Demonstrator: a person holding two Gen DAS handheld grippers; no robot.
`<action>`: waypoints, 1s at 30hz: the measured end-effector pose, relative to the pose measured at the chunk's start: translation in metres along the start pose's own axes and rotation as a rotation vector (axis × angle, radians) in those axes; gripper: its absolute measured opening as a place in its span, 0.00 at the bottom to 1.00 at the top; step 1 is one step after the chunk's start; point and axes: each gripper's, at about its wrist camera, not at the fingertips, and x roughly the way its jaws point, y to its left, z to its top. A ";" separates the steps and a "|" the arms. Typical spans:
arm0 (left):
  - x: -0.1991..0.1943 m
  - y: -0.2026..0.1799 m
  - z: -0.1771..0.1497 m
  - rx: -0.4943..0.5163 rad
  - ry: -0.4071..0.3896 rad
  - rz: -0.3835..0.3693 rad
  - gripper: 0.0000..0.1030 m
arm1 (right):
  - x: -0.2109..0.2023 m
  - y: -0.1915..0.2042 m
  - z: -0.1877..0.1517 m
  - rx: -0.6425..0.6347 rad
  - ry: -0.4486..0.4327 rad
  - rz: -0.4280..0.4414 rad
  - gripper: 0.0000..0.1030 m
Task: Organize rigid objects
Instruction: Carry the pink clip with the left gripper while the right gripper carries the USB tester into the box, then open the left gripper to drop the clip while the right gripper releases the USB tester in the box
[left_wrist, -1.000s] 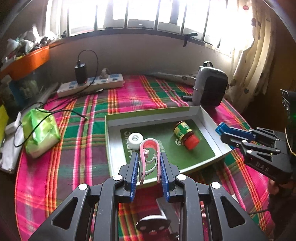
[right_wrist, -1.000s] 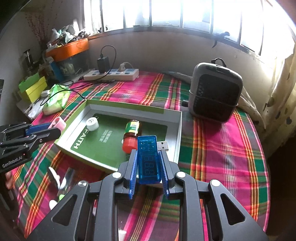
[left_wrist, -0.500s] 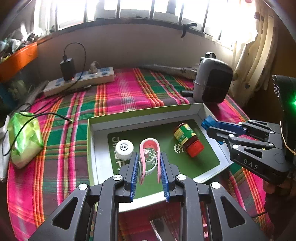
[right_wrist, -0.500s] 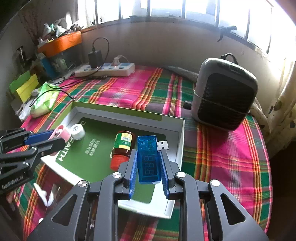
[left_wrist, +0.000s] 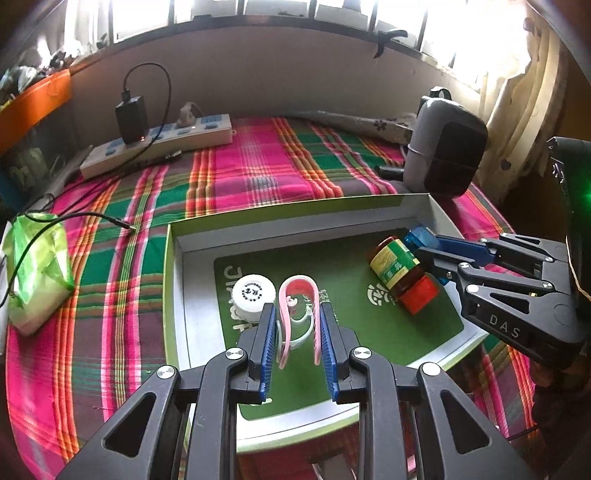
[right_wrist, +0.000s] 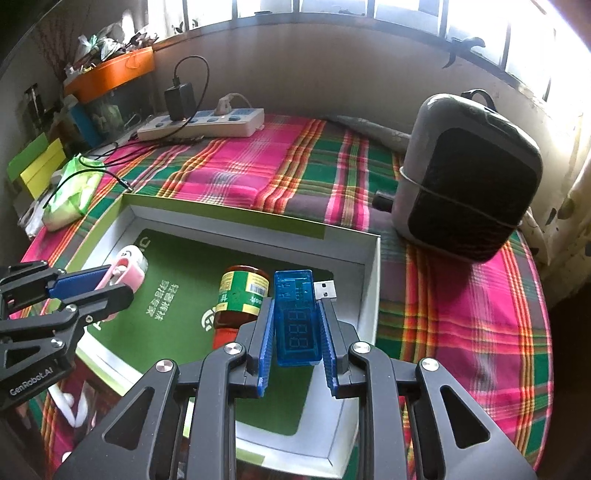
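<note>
Blue ribbed fingers (left_wrist: 269, 334) of the left gripper (left_wrist: 298, 341) clenched on a pink U-shaped clip (left_wrist: 298, 295), bend pointing away, legs pinched between the pads, a white inner piece partly hidden behind the pink. Held low above the shallow tray (left_wrist: 177, 295), over its green printed liner (left_wrist: 343, 273), just beside a white bottle cap (left_wrist: 253, 295) lying on the liner. Whether the clip touches the liner: cannot tell.

Right gripper (right_wrist: 297, 332) clamped on a translucent blue USB meter (right_wrist: 295, 314), upright between the pads, metal plug jutting to the right near the tray's right wall. Digits on its display faint, barely legible. Hanging over the tray's right part, just in front of a small jar (right_wrist: 242, 291) with yellow-green label lying on its side; the jar's red lid mostly covered by the left finger in the right wrist view, plain in the left one.

Tray's near edge cut off behind both gripper bodies. Something white on the plaid cloth (right_wrist: 240, 162) at lower left of the right view, blurred, shape unclear. Farther back a power strip (left_wrist: 159, 142) with a black charger plugged in, a grey heater (right_wrist: 469, 177), and a green packet (left_wrist: 37, 266) at the cloth's left edge. Shelf clutter at upper left too dim to make out.
</note>
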 end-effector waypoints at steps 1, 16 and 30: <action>0.001 0.001 0.000 -0.001 0.003 0.001 0.21 | 0.001 0.001 0.000 -0.001 0.003 0.006 0.24; 0.018 0.006 -0.005 -0.007 0.036 0.013 0.21 | 0.017 0.003 0.000 0.000 0.028 0.012 0.24; 0.018 0.004 -0.005 0.001 0.035 0.023 0.21 | 0.021 0.003 -0.002 0.003 0.029 0.005 0.24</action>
